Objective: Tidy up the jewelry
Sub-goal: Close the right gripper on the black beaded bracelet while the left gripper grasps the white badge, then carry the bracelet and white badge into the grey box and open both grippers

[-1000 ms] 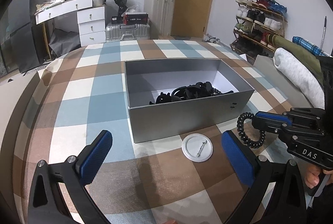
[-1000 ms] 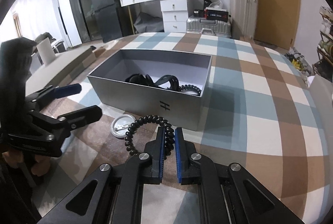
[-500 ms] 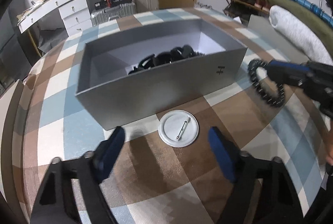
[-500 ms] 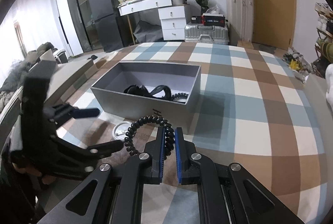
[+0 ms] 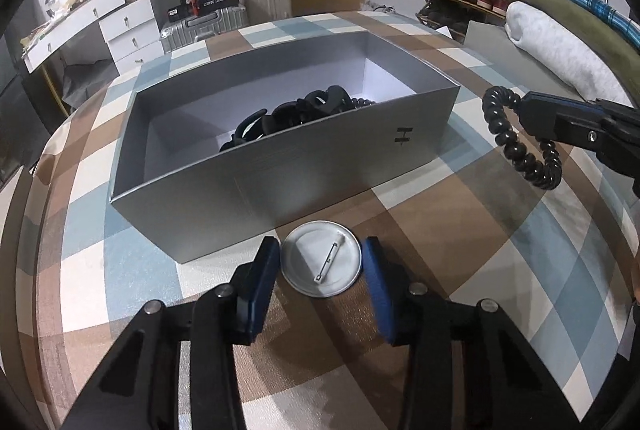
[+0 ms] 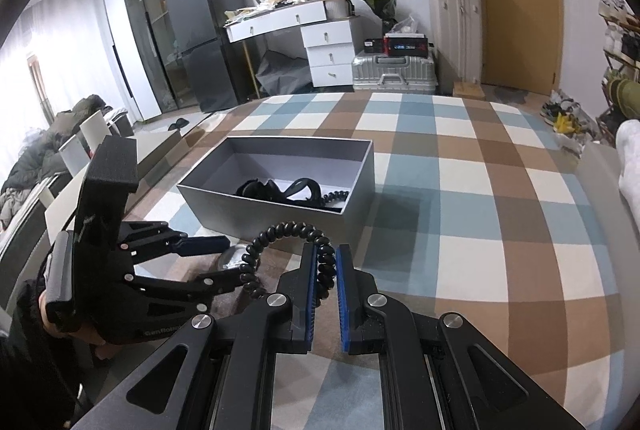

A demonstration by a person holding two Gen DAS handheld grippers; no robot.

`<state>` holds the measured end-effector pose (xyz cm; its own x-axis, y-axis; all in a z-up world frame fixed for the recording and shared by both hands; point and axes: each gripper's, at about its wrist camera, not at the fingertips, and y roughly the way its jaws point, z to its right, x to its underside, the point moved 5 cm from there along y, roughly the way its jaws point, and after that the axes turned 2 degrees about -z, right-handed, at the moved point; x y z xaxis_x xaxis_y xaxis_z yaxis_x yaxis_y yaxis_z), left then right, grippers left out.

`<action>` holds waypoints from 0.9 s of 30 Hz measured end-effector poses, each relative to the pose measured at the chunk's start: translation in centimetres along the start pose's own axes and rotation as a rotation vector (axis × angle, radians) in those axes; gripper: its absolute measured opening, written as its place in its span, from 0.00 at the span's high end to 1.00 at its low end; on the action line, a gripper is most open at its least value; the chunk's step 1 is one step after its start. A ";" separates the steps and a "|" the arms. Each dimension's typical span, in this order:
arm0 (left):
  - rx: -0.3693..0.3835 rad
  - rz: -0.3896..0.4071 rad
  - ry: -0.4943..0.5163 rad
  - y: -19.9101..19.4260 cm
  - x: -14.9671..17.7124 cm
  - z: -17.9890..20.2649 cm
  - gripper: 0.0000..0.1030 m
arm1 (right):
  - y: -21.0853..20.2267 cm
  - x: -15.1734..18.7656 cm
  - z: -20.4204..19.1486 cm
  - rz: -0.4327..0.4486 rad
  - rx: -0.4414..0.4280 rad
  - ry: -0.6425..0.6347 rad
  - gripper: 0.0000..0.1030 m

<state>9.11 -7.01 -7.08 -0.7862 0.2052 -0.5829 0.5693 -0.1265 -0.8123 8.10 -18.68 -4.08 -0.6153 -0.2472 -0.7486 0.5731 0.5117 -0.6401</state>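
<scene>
My left claw [image 5: 320, 262] is closing, blue-padded jaws either side of the round white pin-back badge [image 5: 321, 259]; it lies face down on the checked brown, blue and cream cloth [image 5: 480, 270], metal pin up. Pads look just beside its rim, can't confirm they press on it yet. A second ago these jaws were spread wide and further back from the badge; now they bracket it tightly and the view sits lower and closer. My right claw [image 6: 324, 270] is clenched on the black coiled spiral hair tie [image 6: 280, 234], loop sticking up and left of the pads, held above the cloth, off to the right of my left claw. It was clamped the same a second ago, with the hand a bit lower. Open grey rectangular cardboard box [image 5: 280, 166] sits right ahead of the badge, smooth matte walls, pale inside, with a tangle of black glossy hair accessories [image 5: 296, 114] in it.
</scene>
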 end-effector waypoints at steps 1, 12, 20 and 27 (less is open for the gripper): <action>0.003 0.001 -0.001 -0.1 0.1 0.0 0.64 | 0.0 0.0 0.0 0.001 -0.002 -0.001 0.92; 0.004 0.060 -0.007 -1.5 -0.3 -0.2 0.64 | -0.4 -0.4 -0.3 0.021 -0.001 -0.007 0.92; -0.001 0.132 -0.027 -3.2 -1.0 -0.5 0.64 | -0.5 -0.4 -0.4 0.037 -0.002 -0.002 0.92; 0.009 0.199 -0.060 -4.3 -1.9 -1.1 0.64 | -0.8 -0.6 -0.6 0.062 -0.008 0.002 0.92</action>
<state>8.38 -5.77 -2.48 -0.6712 0.1172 -0.7319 0.7131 -0.1675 -0.6808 7.69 -18.39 -3.03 -0.5798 -0.2137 -0.7862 0.6057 0.5323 -0.5914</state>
